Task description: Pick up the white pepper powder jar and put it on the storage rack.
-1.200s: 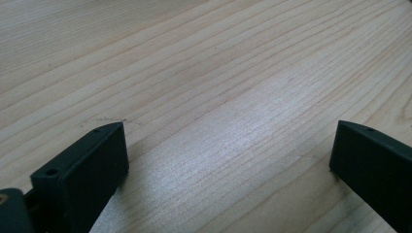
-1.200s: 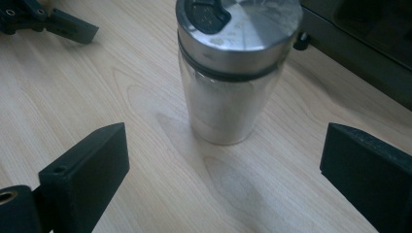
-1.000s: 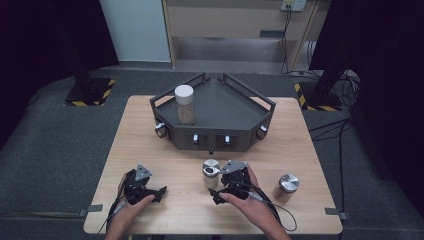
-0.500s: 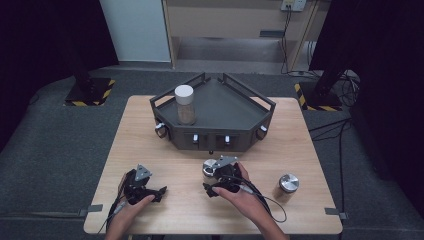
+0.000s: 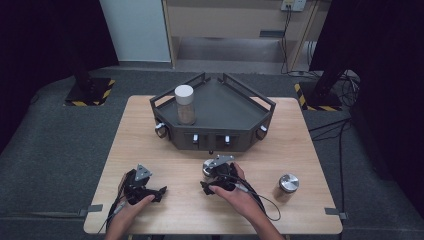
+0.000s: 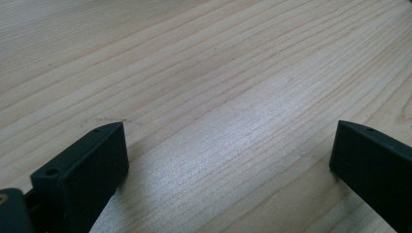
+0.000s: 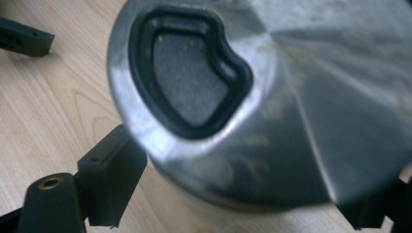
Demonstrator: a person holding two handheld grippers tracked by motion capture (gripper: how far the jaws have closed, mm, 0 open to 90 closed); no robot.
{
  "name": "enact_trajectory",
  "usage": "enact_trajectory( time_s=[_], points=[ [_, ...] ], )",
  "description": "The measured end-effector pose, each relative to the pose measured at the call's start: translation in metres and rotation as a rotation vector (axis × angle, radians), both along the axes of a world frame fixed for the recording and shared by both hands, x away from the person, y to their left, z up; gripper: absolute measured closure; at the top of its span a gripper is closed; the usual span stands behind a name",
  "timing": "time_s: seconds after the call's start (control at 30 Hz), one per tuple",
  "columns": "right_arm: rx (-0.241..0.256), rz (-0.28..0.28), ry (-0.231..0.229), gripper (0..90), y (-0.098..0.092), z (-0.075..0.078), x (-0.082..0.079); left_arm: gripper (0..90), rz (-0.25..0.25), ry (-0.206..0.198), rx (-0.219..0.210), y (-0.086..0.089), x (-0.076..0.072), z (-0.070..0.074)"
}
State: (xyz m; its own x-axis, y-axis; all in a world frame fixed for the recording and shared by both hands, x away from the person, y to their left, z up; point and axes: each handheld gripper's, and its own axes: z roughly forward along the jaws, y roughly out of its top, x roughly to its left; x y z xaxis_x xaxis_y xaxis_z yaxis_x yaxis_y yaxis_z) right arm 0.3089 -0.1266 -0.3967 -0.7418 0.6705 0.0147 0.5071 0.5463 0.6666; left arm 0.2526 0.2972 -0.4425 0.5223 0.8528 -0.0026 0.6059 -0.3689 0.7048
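Right gripper (image 5: 209,172) around a steel jar (image 5: 208,166) on the wooden surface (image 5: 300,150).

The jar stands in front of the dark tray (image 5: 240,107), near the surface's middle; in the right gripper view its shiny lid (image 7: 272,97) sits between the two jaws, which flank its sides, though contact is unclear. The left gripper (image 5: 159,191) rests on the surface at the near left, jaws wide apart over bare wood. A white-capped jar (image 5: 184,104) stands in the tray; another steel jar (image 5: 287,186) stands at the near right.
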Motion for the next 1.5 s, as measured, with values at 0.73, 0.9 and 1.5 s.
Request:
enact_trajectory(
  time_s=[0.73,0.9,1.5],
  points=[
    [-0.002,0.004,-0.031,31.2,0.000,0.006,-0.002,0.0,0.000,0.001,0.001,0.000,0.000,0.000],
    [-0.007,0.018,-0.030,31.2,-0.006,0.016,-0.005,0.0,0.000,0.000,0.000,0.000,0.000,0.000],
    [-0.025,0.057,-0.059,31.2,-0.015,0.052,-0.011,0.0,0.000,0.000,0.000,0.000,0.000,0.000]
  ],
)
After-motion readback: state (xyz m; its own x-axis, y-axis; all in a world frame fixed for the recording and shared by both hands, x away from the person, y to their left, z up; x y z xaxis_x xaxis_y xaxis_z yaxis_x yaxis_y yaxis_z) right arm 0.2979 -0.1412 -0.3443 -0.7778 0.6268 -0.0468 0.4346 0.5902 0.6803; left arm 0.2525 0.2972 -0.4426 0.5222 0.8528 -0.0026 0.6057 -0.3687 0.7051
